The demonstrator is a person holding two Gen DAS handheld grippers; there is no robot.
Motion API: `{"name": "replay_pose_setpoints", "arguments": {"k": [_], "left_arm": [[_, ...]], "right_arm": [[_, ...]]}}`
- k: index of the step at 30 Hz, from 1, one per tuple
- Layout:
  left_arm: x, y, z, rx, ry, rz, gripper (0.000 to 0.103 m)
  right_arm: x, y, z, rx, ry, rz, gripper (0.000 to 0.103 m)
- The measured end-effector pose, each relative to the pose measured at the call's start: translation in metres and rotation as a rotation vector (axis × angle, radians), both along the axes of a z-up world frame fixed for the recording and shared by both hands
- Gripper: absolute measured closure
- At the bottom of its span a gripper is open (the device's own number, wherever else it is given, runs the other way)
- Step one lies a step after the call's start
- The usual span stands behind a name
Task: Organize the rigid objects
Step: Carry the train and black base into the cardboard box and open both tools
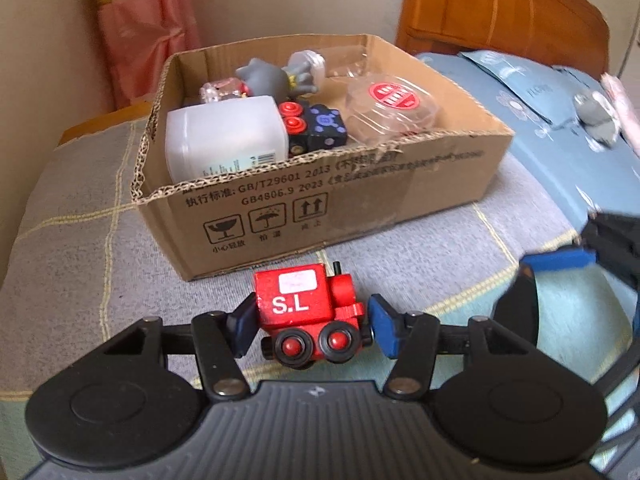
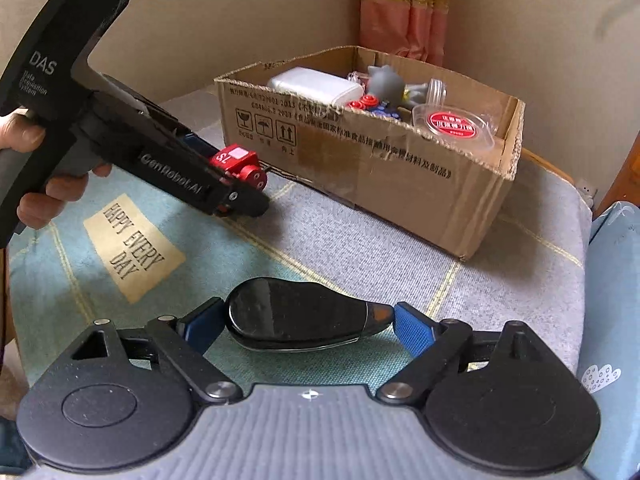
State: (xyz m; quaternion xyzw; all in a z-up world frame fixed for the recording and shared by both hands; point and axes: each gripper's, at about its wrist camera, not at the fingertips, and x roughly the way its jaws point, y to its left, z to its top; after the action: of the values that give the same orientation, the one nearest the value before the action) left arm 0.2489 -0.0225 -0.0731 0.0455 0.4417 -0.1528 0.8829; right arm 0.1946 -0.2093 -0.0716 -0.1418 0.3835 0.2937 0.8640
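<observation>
A red toy train [image 1: 306, 312] marked "S.L" lies on its side on the grey blanket, just in front of the cardboard box [image 1: 360, 196]. My left gripper [image 1: 310, 326] is shut on the train, its blue pads against both sides. The train also shows in the right wrist view [image 2: 240, 164], held by the left gripper [image 2: 236, 184]. My right gripper [image 2: 306, 326] is shut on a black glossy oval object [image 2: 296, 312] on the blanket. The box [image 2: 400, 184] holds a white container [image 1: 224, 140], a grey figure [image 1: 268, 78], a toy block [image 1: 316, 124] and a clear lidded tub [image 1: 390, 108].
A blue pillow [image 1: 540, 128] with a small grey toy [image 1: 596, 116] lies right of the box. A wooden headboard [image 1: 500, 8] stands behind. A pink curtain [image 1: 140, 28] hangs in the corner. A "HAPPY EVERY DAY" patch [image 2: 132, 248] marks the blanket.
</observation>
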Motion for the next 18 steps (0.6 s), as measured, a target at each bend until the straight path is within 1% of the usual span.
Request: {"name": "replay_pose_setpoints", "arguments": {"k": [5, 9, 13, 18], "left_arm": [[-0.010, 0.001, 0.020, 0.027, -0.007, -0.060, 0.046], [-0.012, 0.002, 0.041, 0.041, -0.033, -0.098, 0.046], [-0.009, 0.000, 0.061, 0.048, -0.062, -0.134, 0.046], [0.002, -0.005, 0.077, 0.056, -0.087, -0.168, 0.046]], "right_arm": [[-0.003, -0.001, 0.015, -0.002, -0.019, 0.001, 0.010], [-0.003, -0.003, 0.028, 0.008, -0.029, -0.003, 0.010], [0.002, -0.003, 0.044, 0.016, -0.055, -0.005, 0.010], [0.013, -0.003, 0.067, 0.042, -0.088, -0.018, 0.010]]}}
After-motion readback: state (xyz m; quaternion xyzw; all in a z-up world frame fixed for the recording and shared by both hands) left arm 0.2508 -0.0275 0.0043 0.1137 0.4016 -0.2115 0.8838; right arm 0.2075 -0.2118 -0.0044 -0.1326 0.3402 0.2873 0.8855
